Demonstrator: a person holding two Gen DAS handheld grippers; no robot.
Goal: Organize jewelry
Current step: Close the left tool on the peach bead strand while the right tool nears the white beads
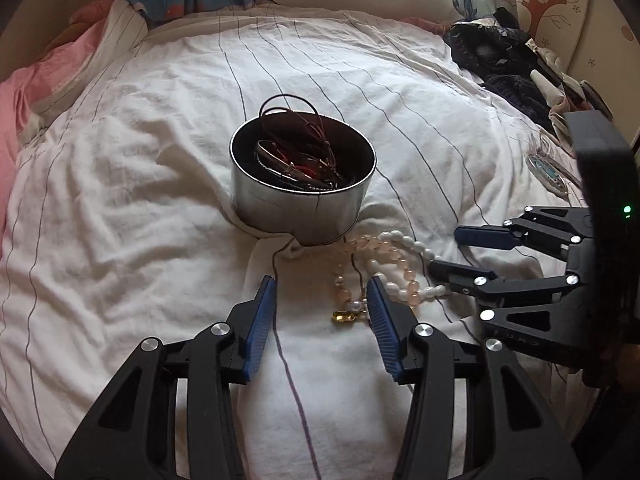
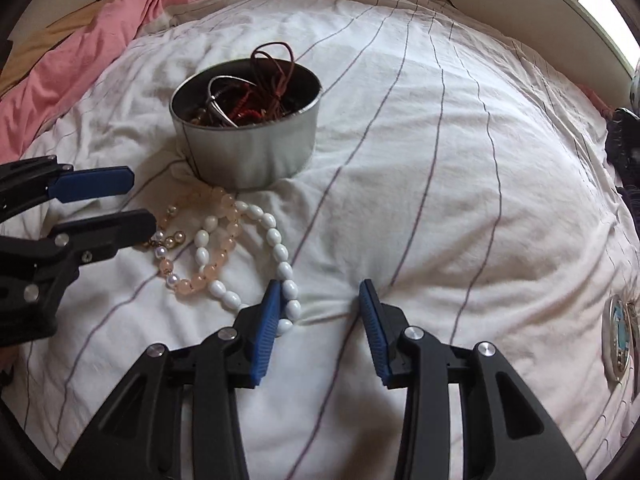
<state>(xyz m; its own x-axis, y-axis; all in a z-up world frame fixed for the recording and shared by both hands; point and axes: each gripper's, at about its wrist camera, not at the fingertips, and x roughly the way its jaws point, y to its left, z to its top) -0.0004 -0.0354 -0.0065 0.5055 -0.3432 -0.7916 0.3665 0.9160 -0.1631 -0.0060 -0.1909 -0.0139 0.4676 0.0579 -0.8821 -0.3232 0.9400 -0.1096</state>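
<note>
A round metal tin (image 1: 300,212) (image 2: 248,152) full of cords and bangles stands on the white striped duvet. In front of it lie a pink bead necklace (image 1: 412,292) (image 2: 228,240) with a gold pendant (image 1: 346,317) and a white bead bracelet (image 1: 400,236) (image 2: 276,240), tangled together. My left gripper (image 1: 321,282) (image 2: 142,200) is open low over the duvet, with the pendant and a few beads just inside its right finger, untouched by the pads. My right gripper (image 2: 320,285) (image 1: 445,250) is open too, its left finger lying against the white beads.
The duvet (image 2: 440,160) is soft and creased. A pile of dark clothes (image 1: 500,60) lies at the bed's far right. A round silver compact (image 2: 618,336) rests to the right. Pink bedding (image 2: 80,52) is bunched on the left.
</note>
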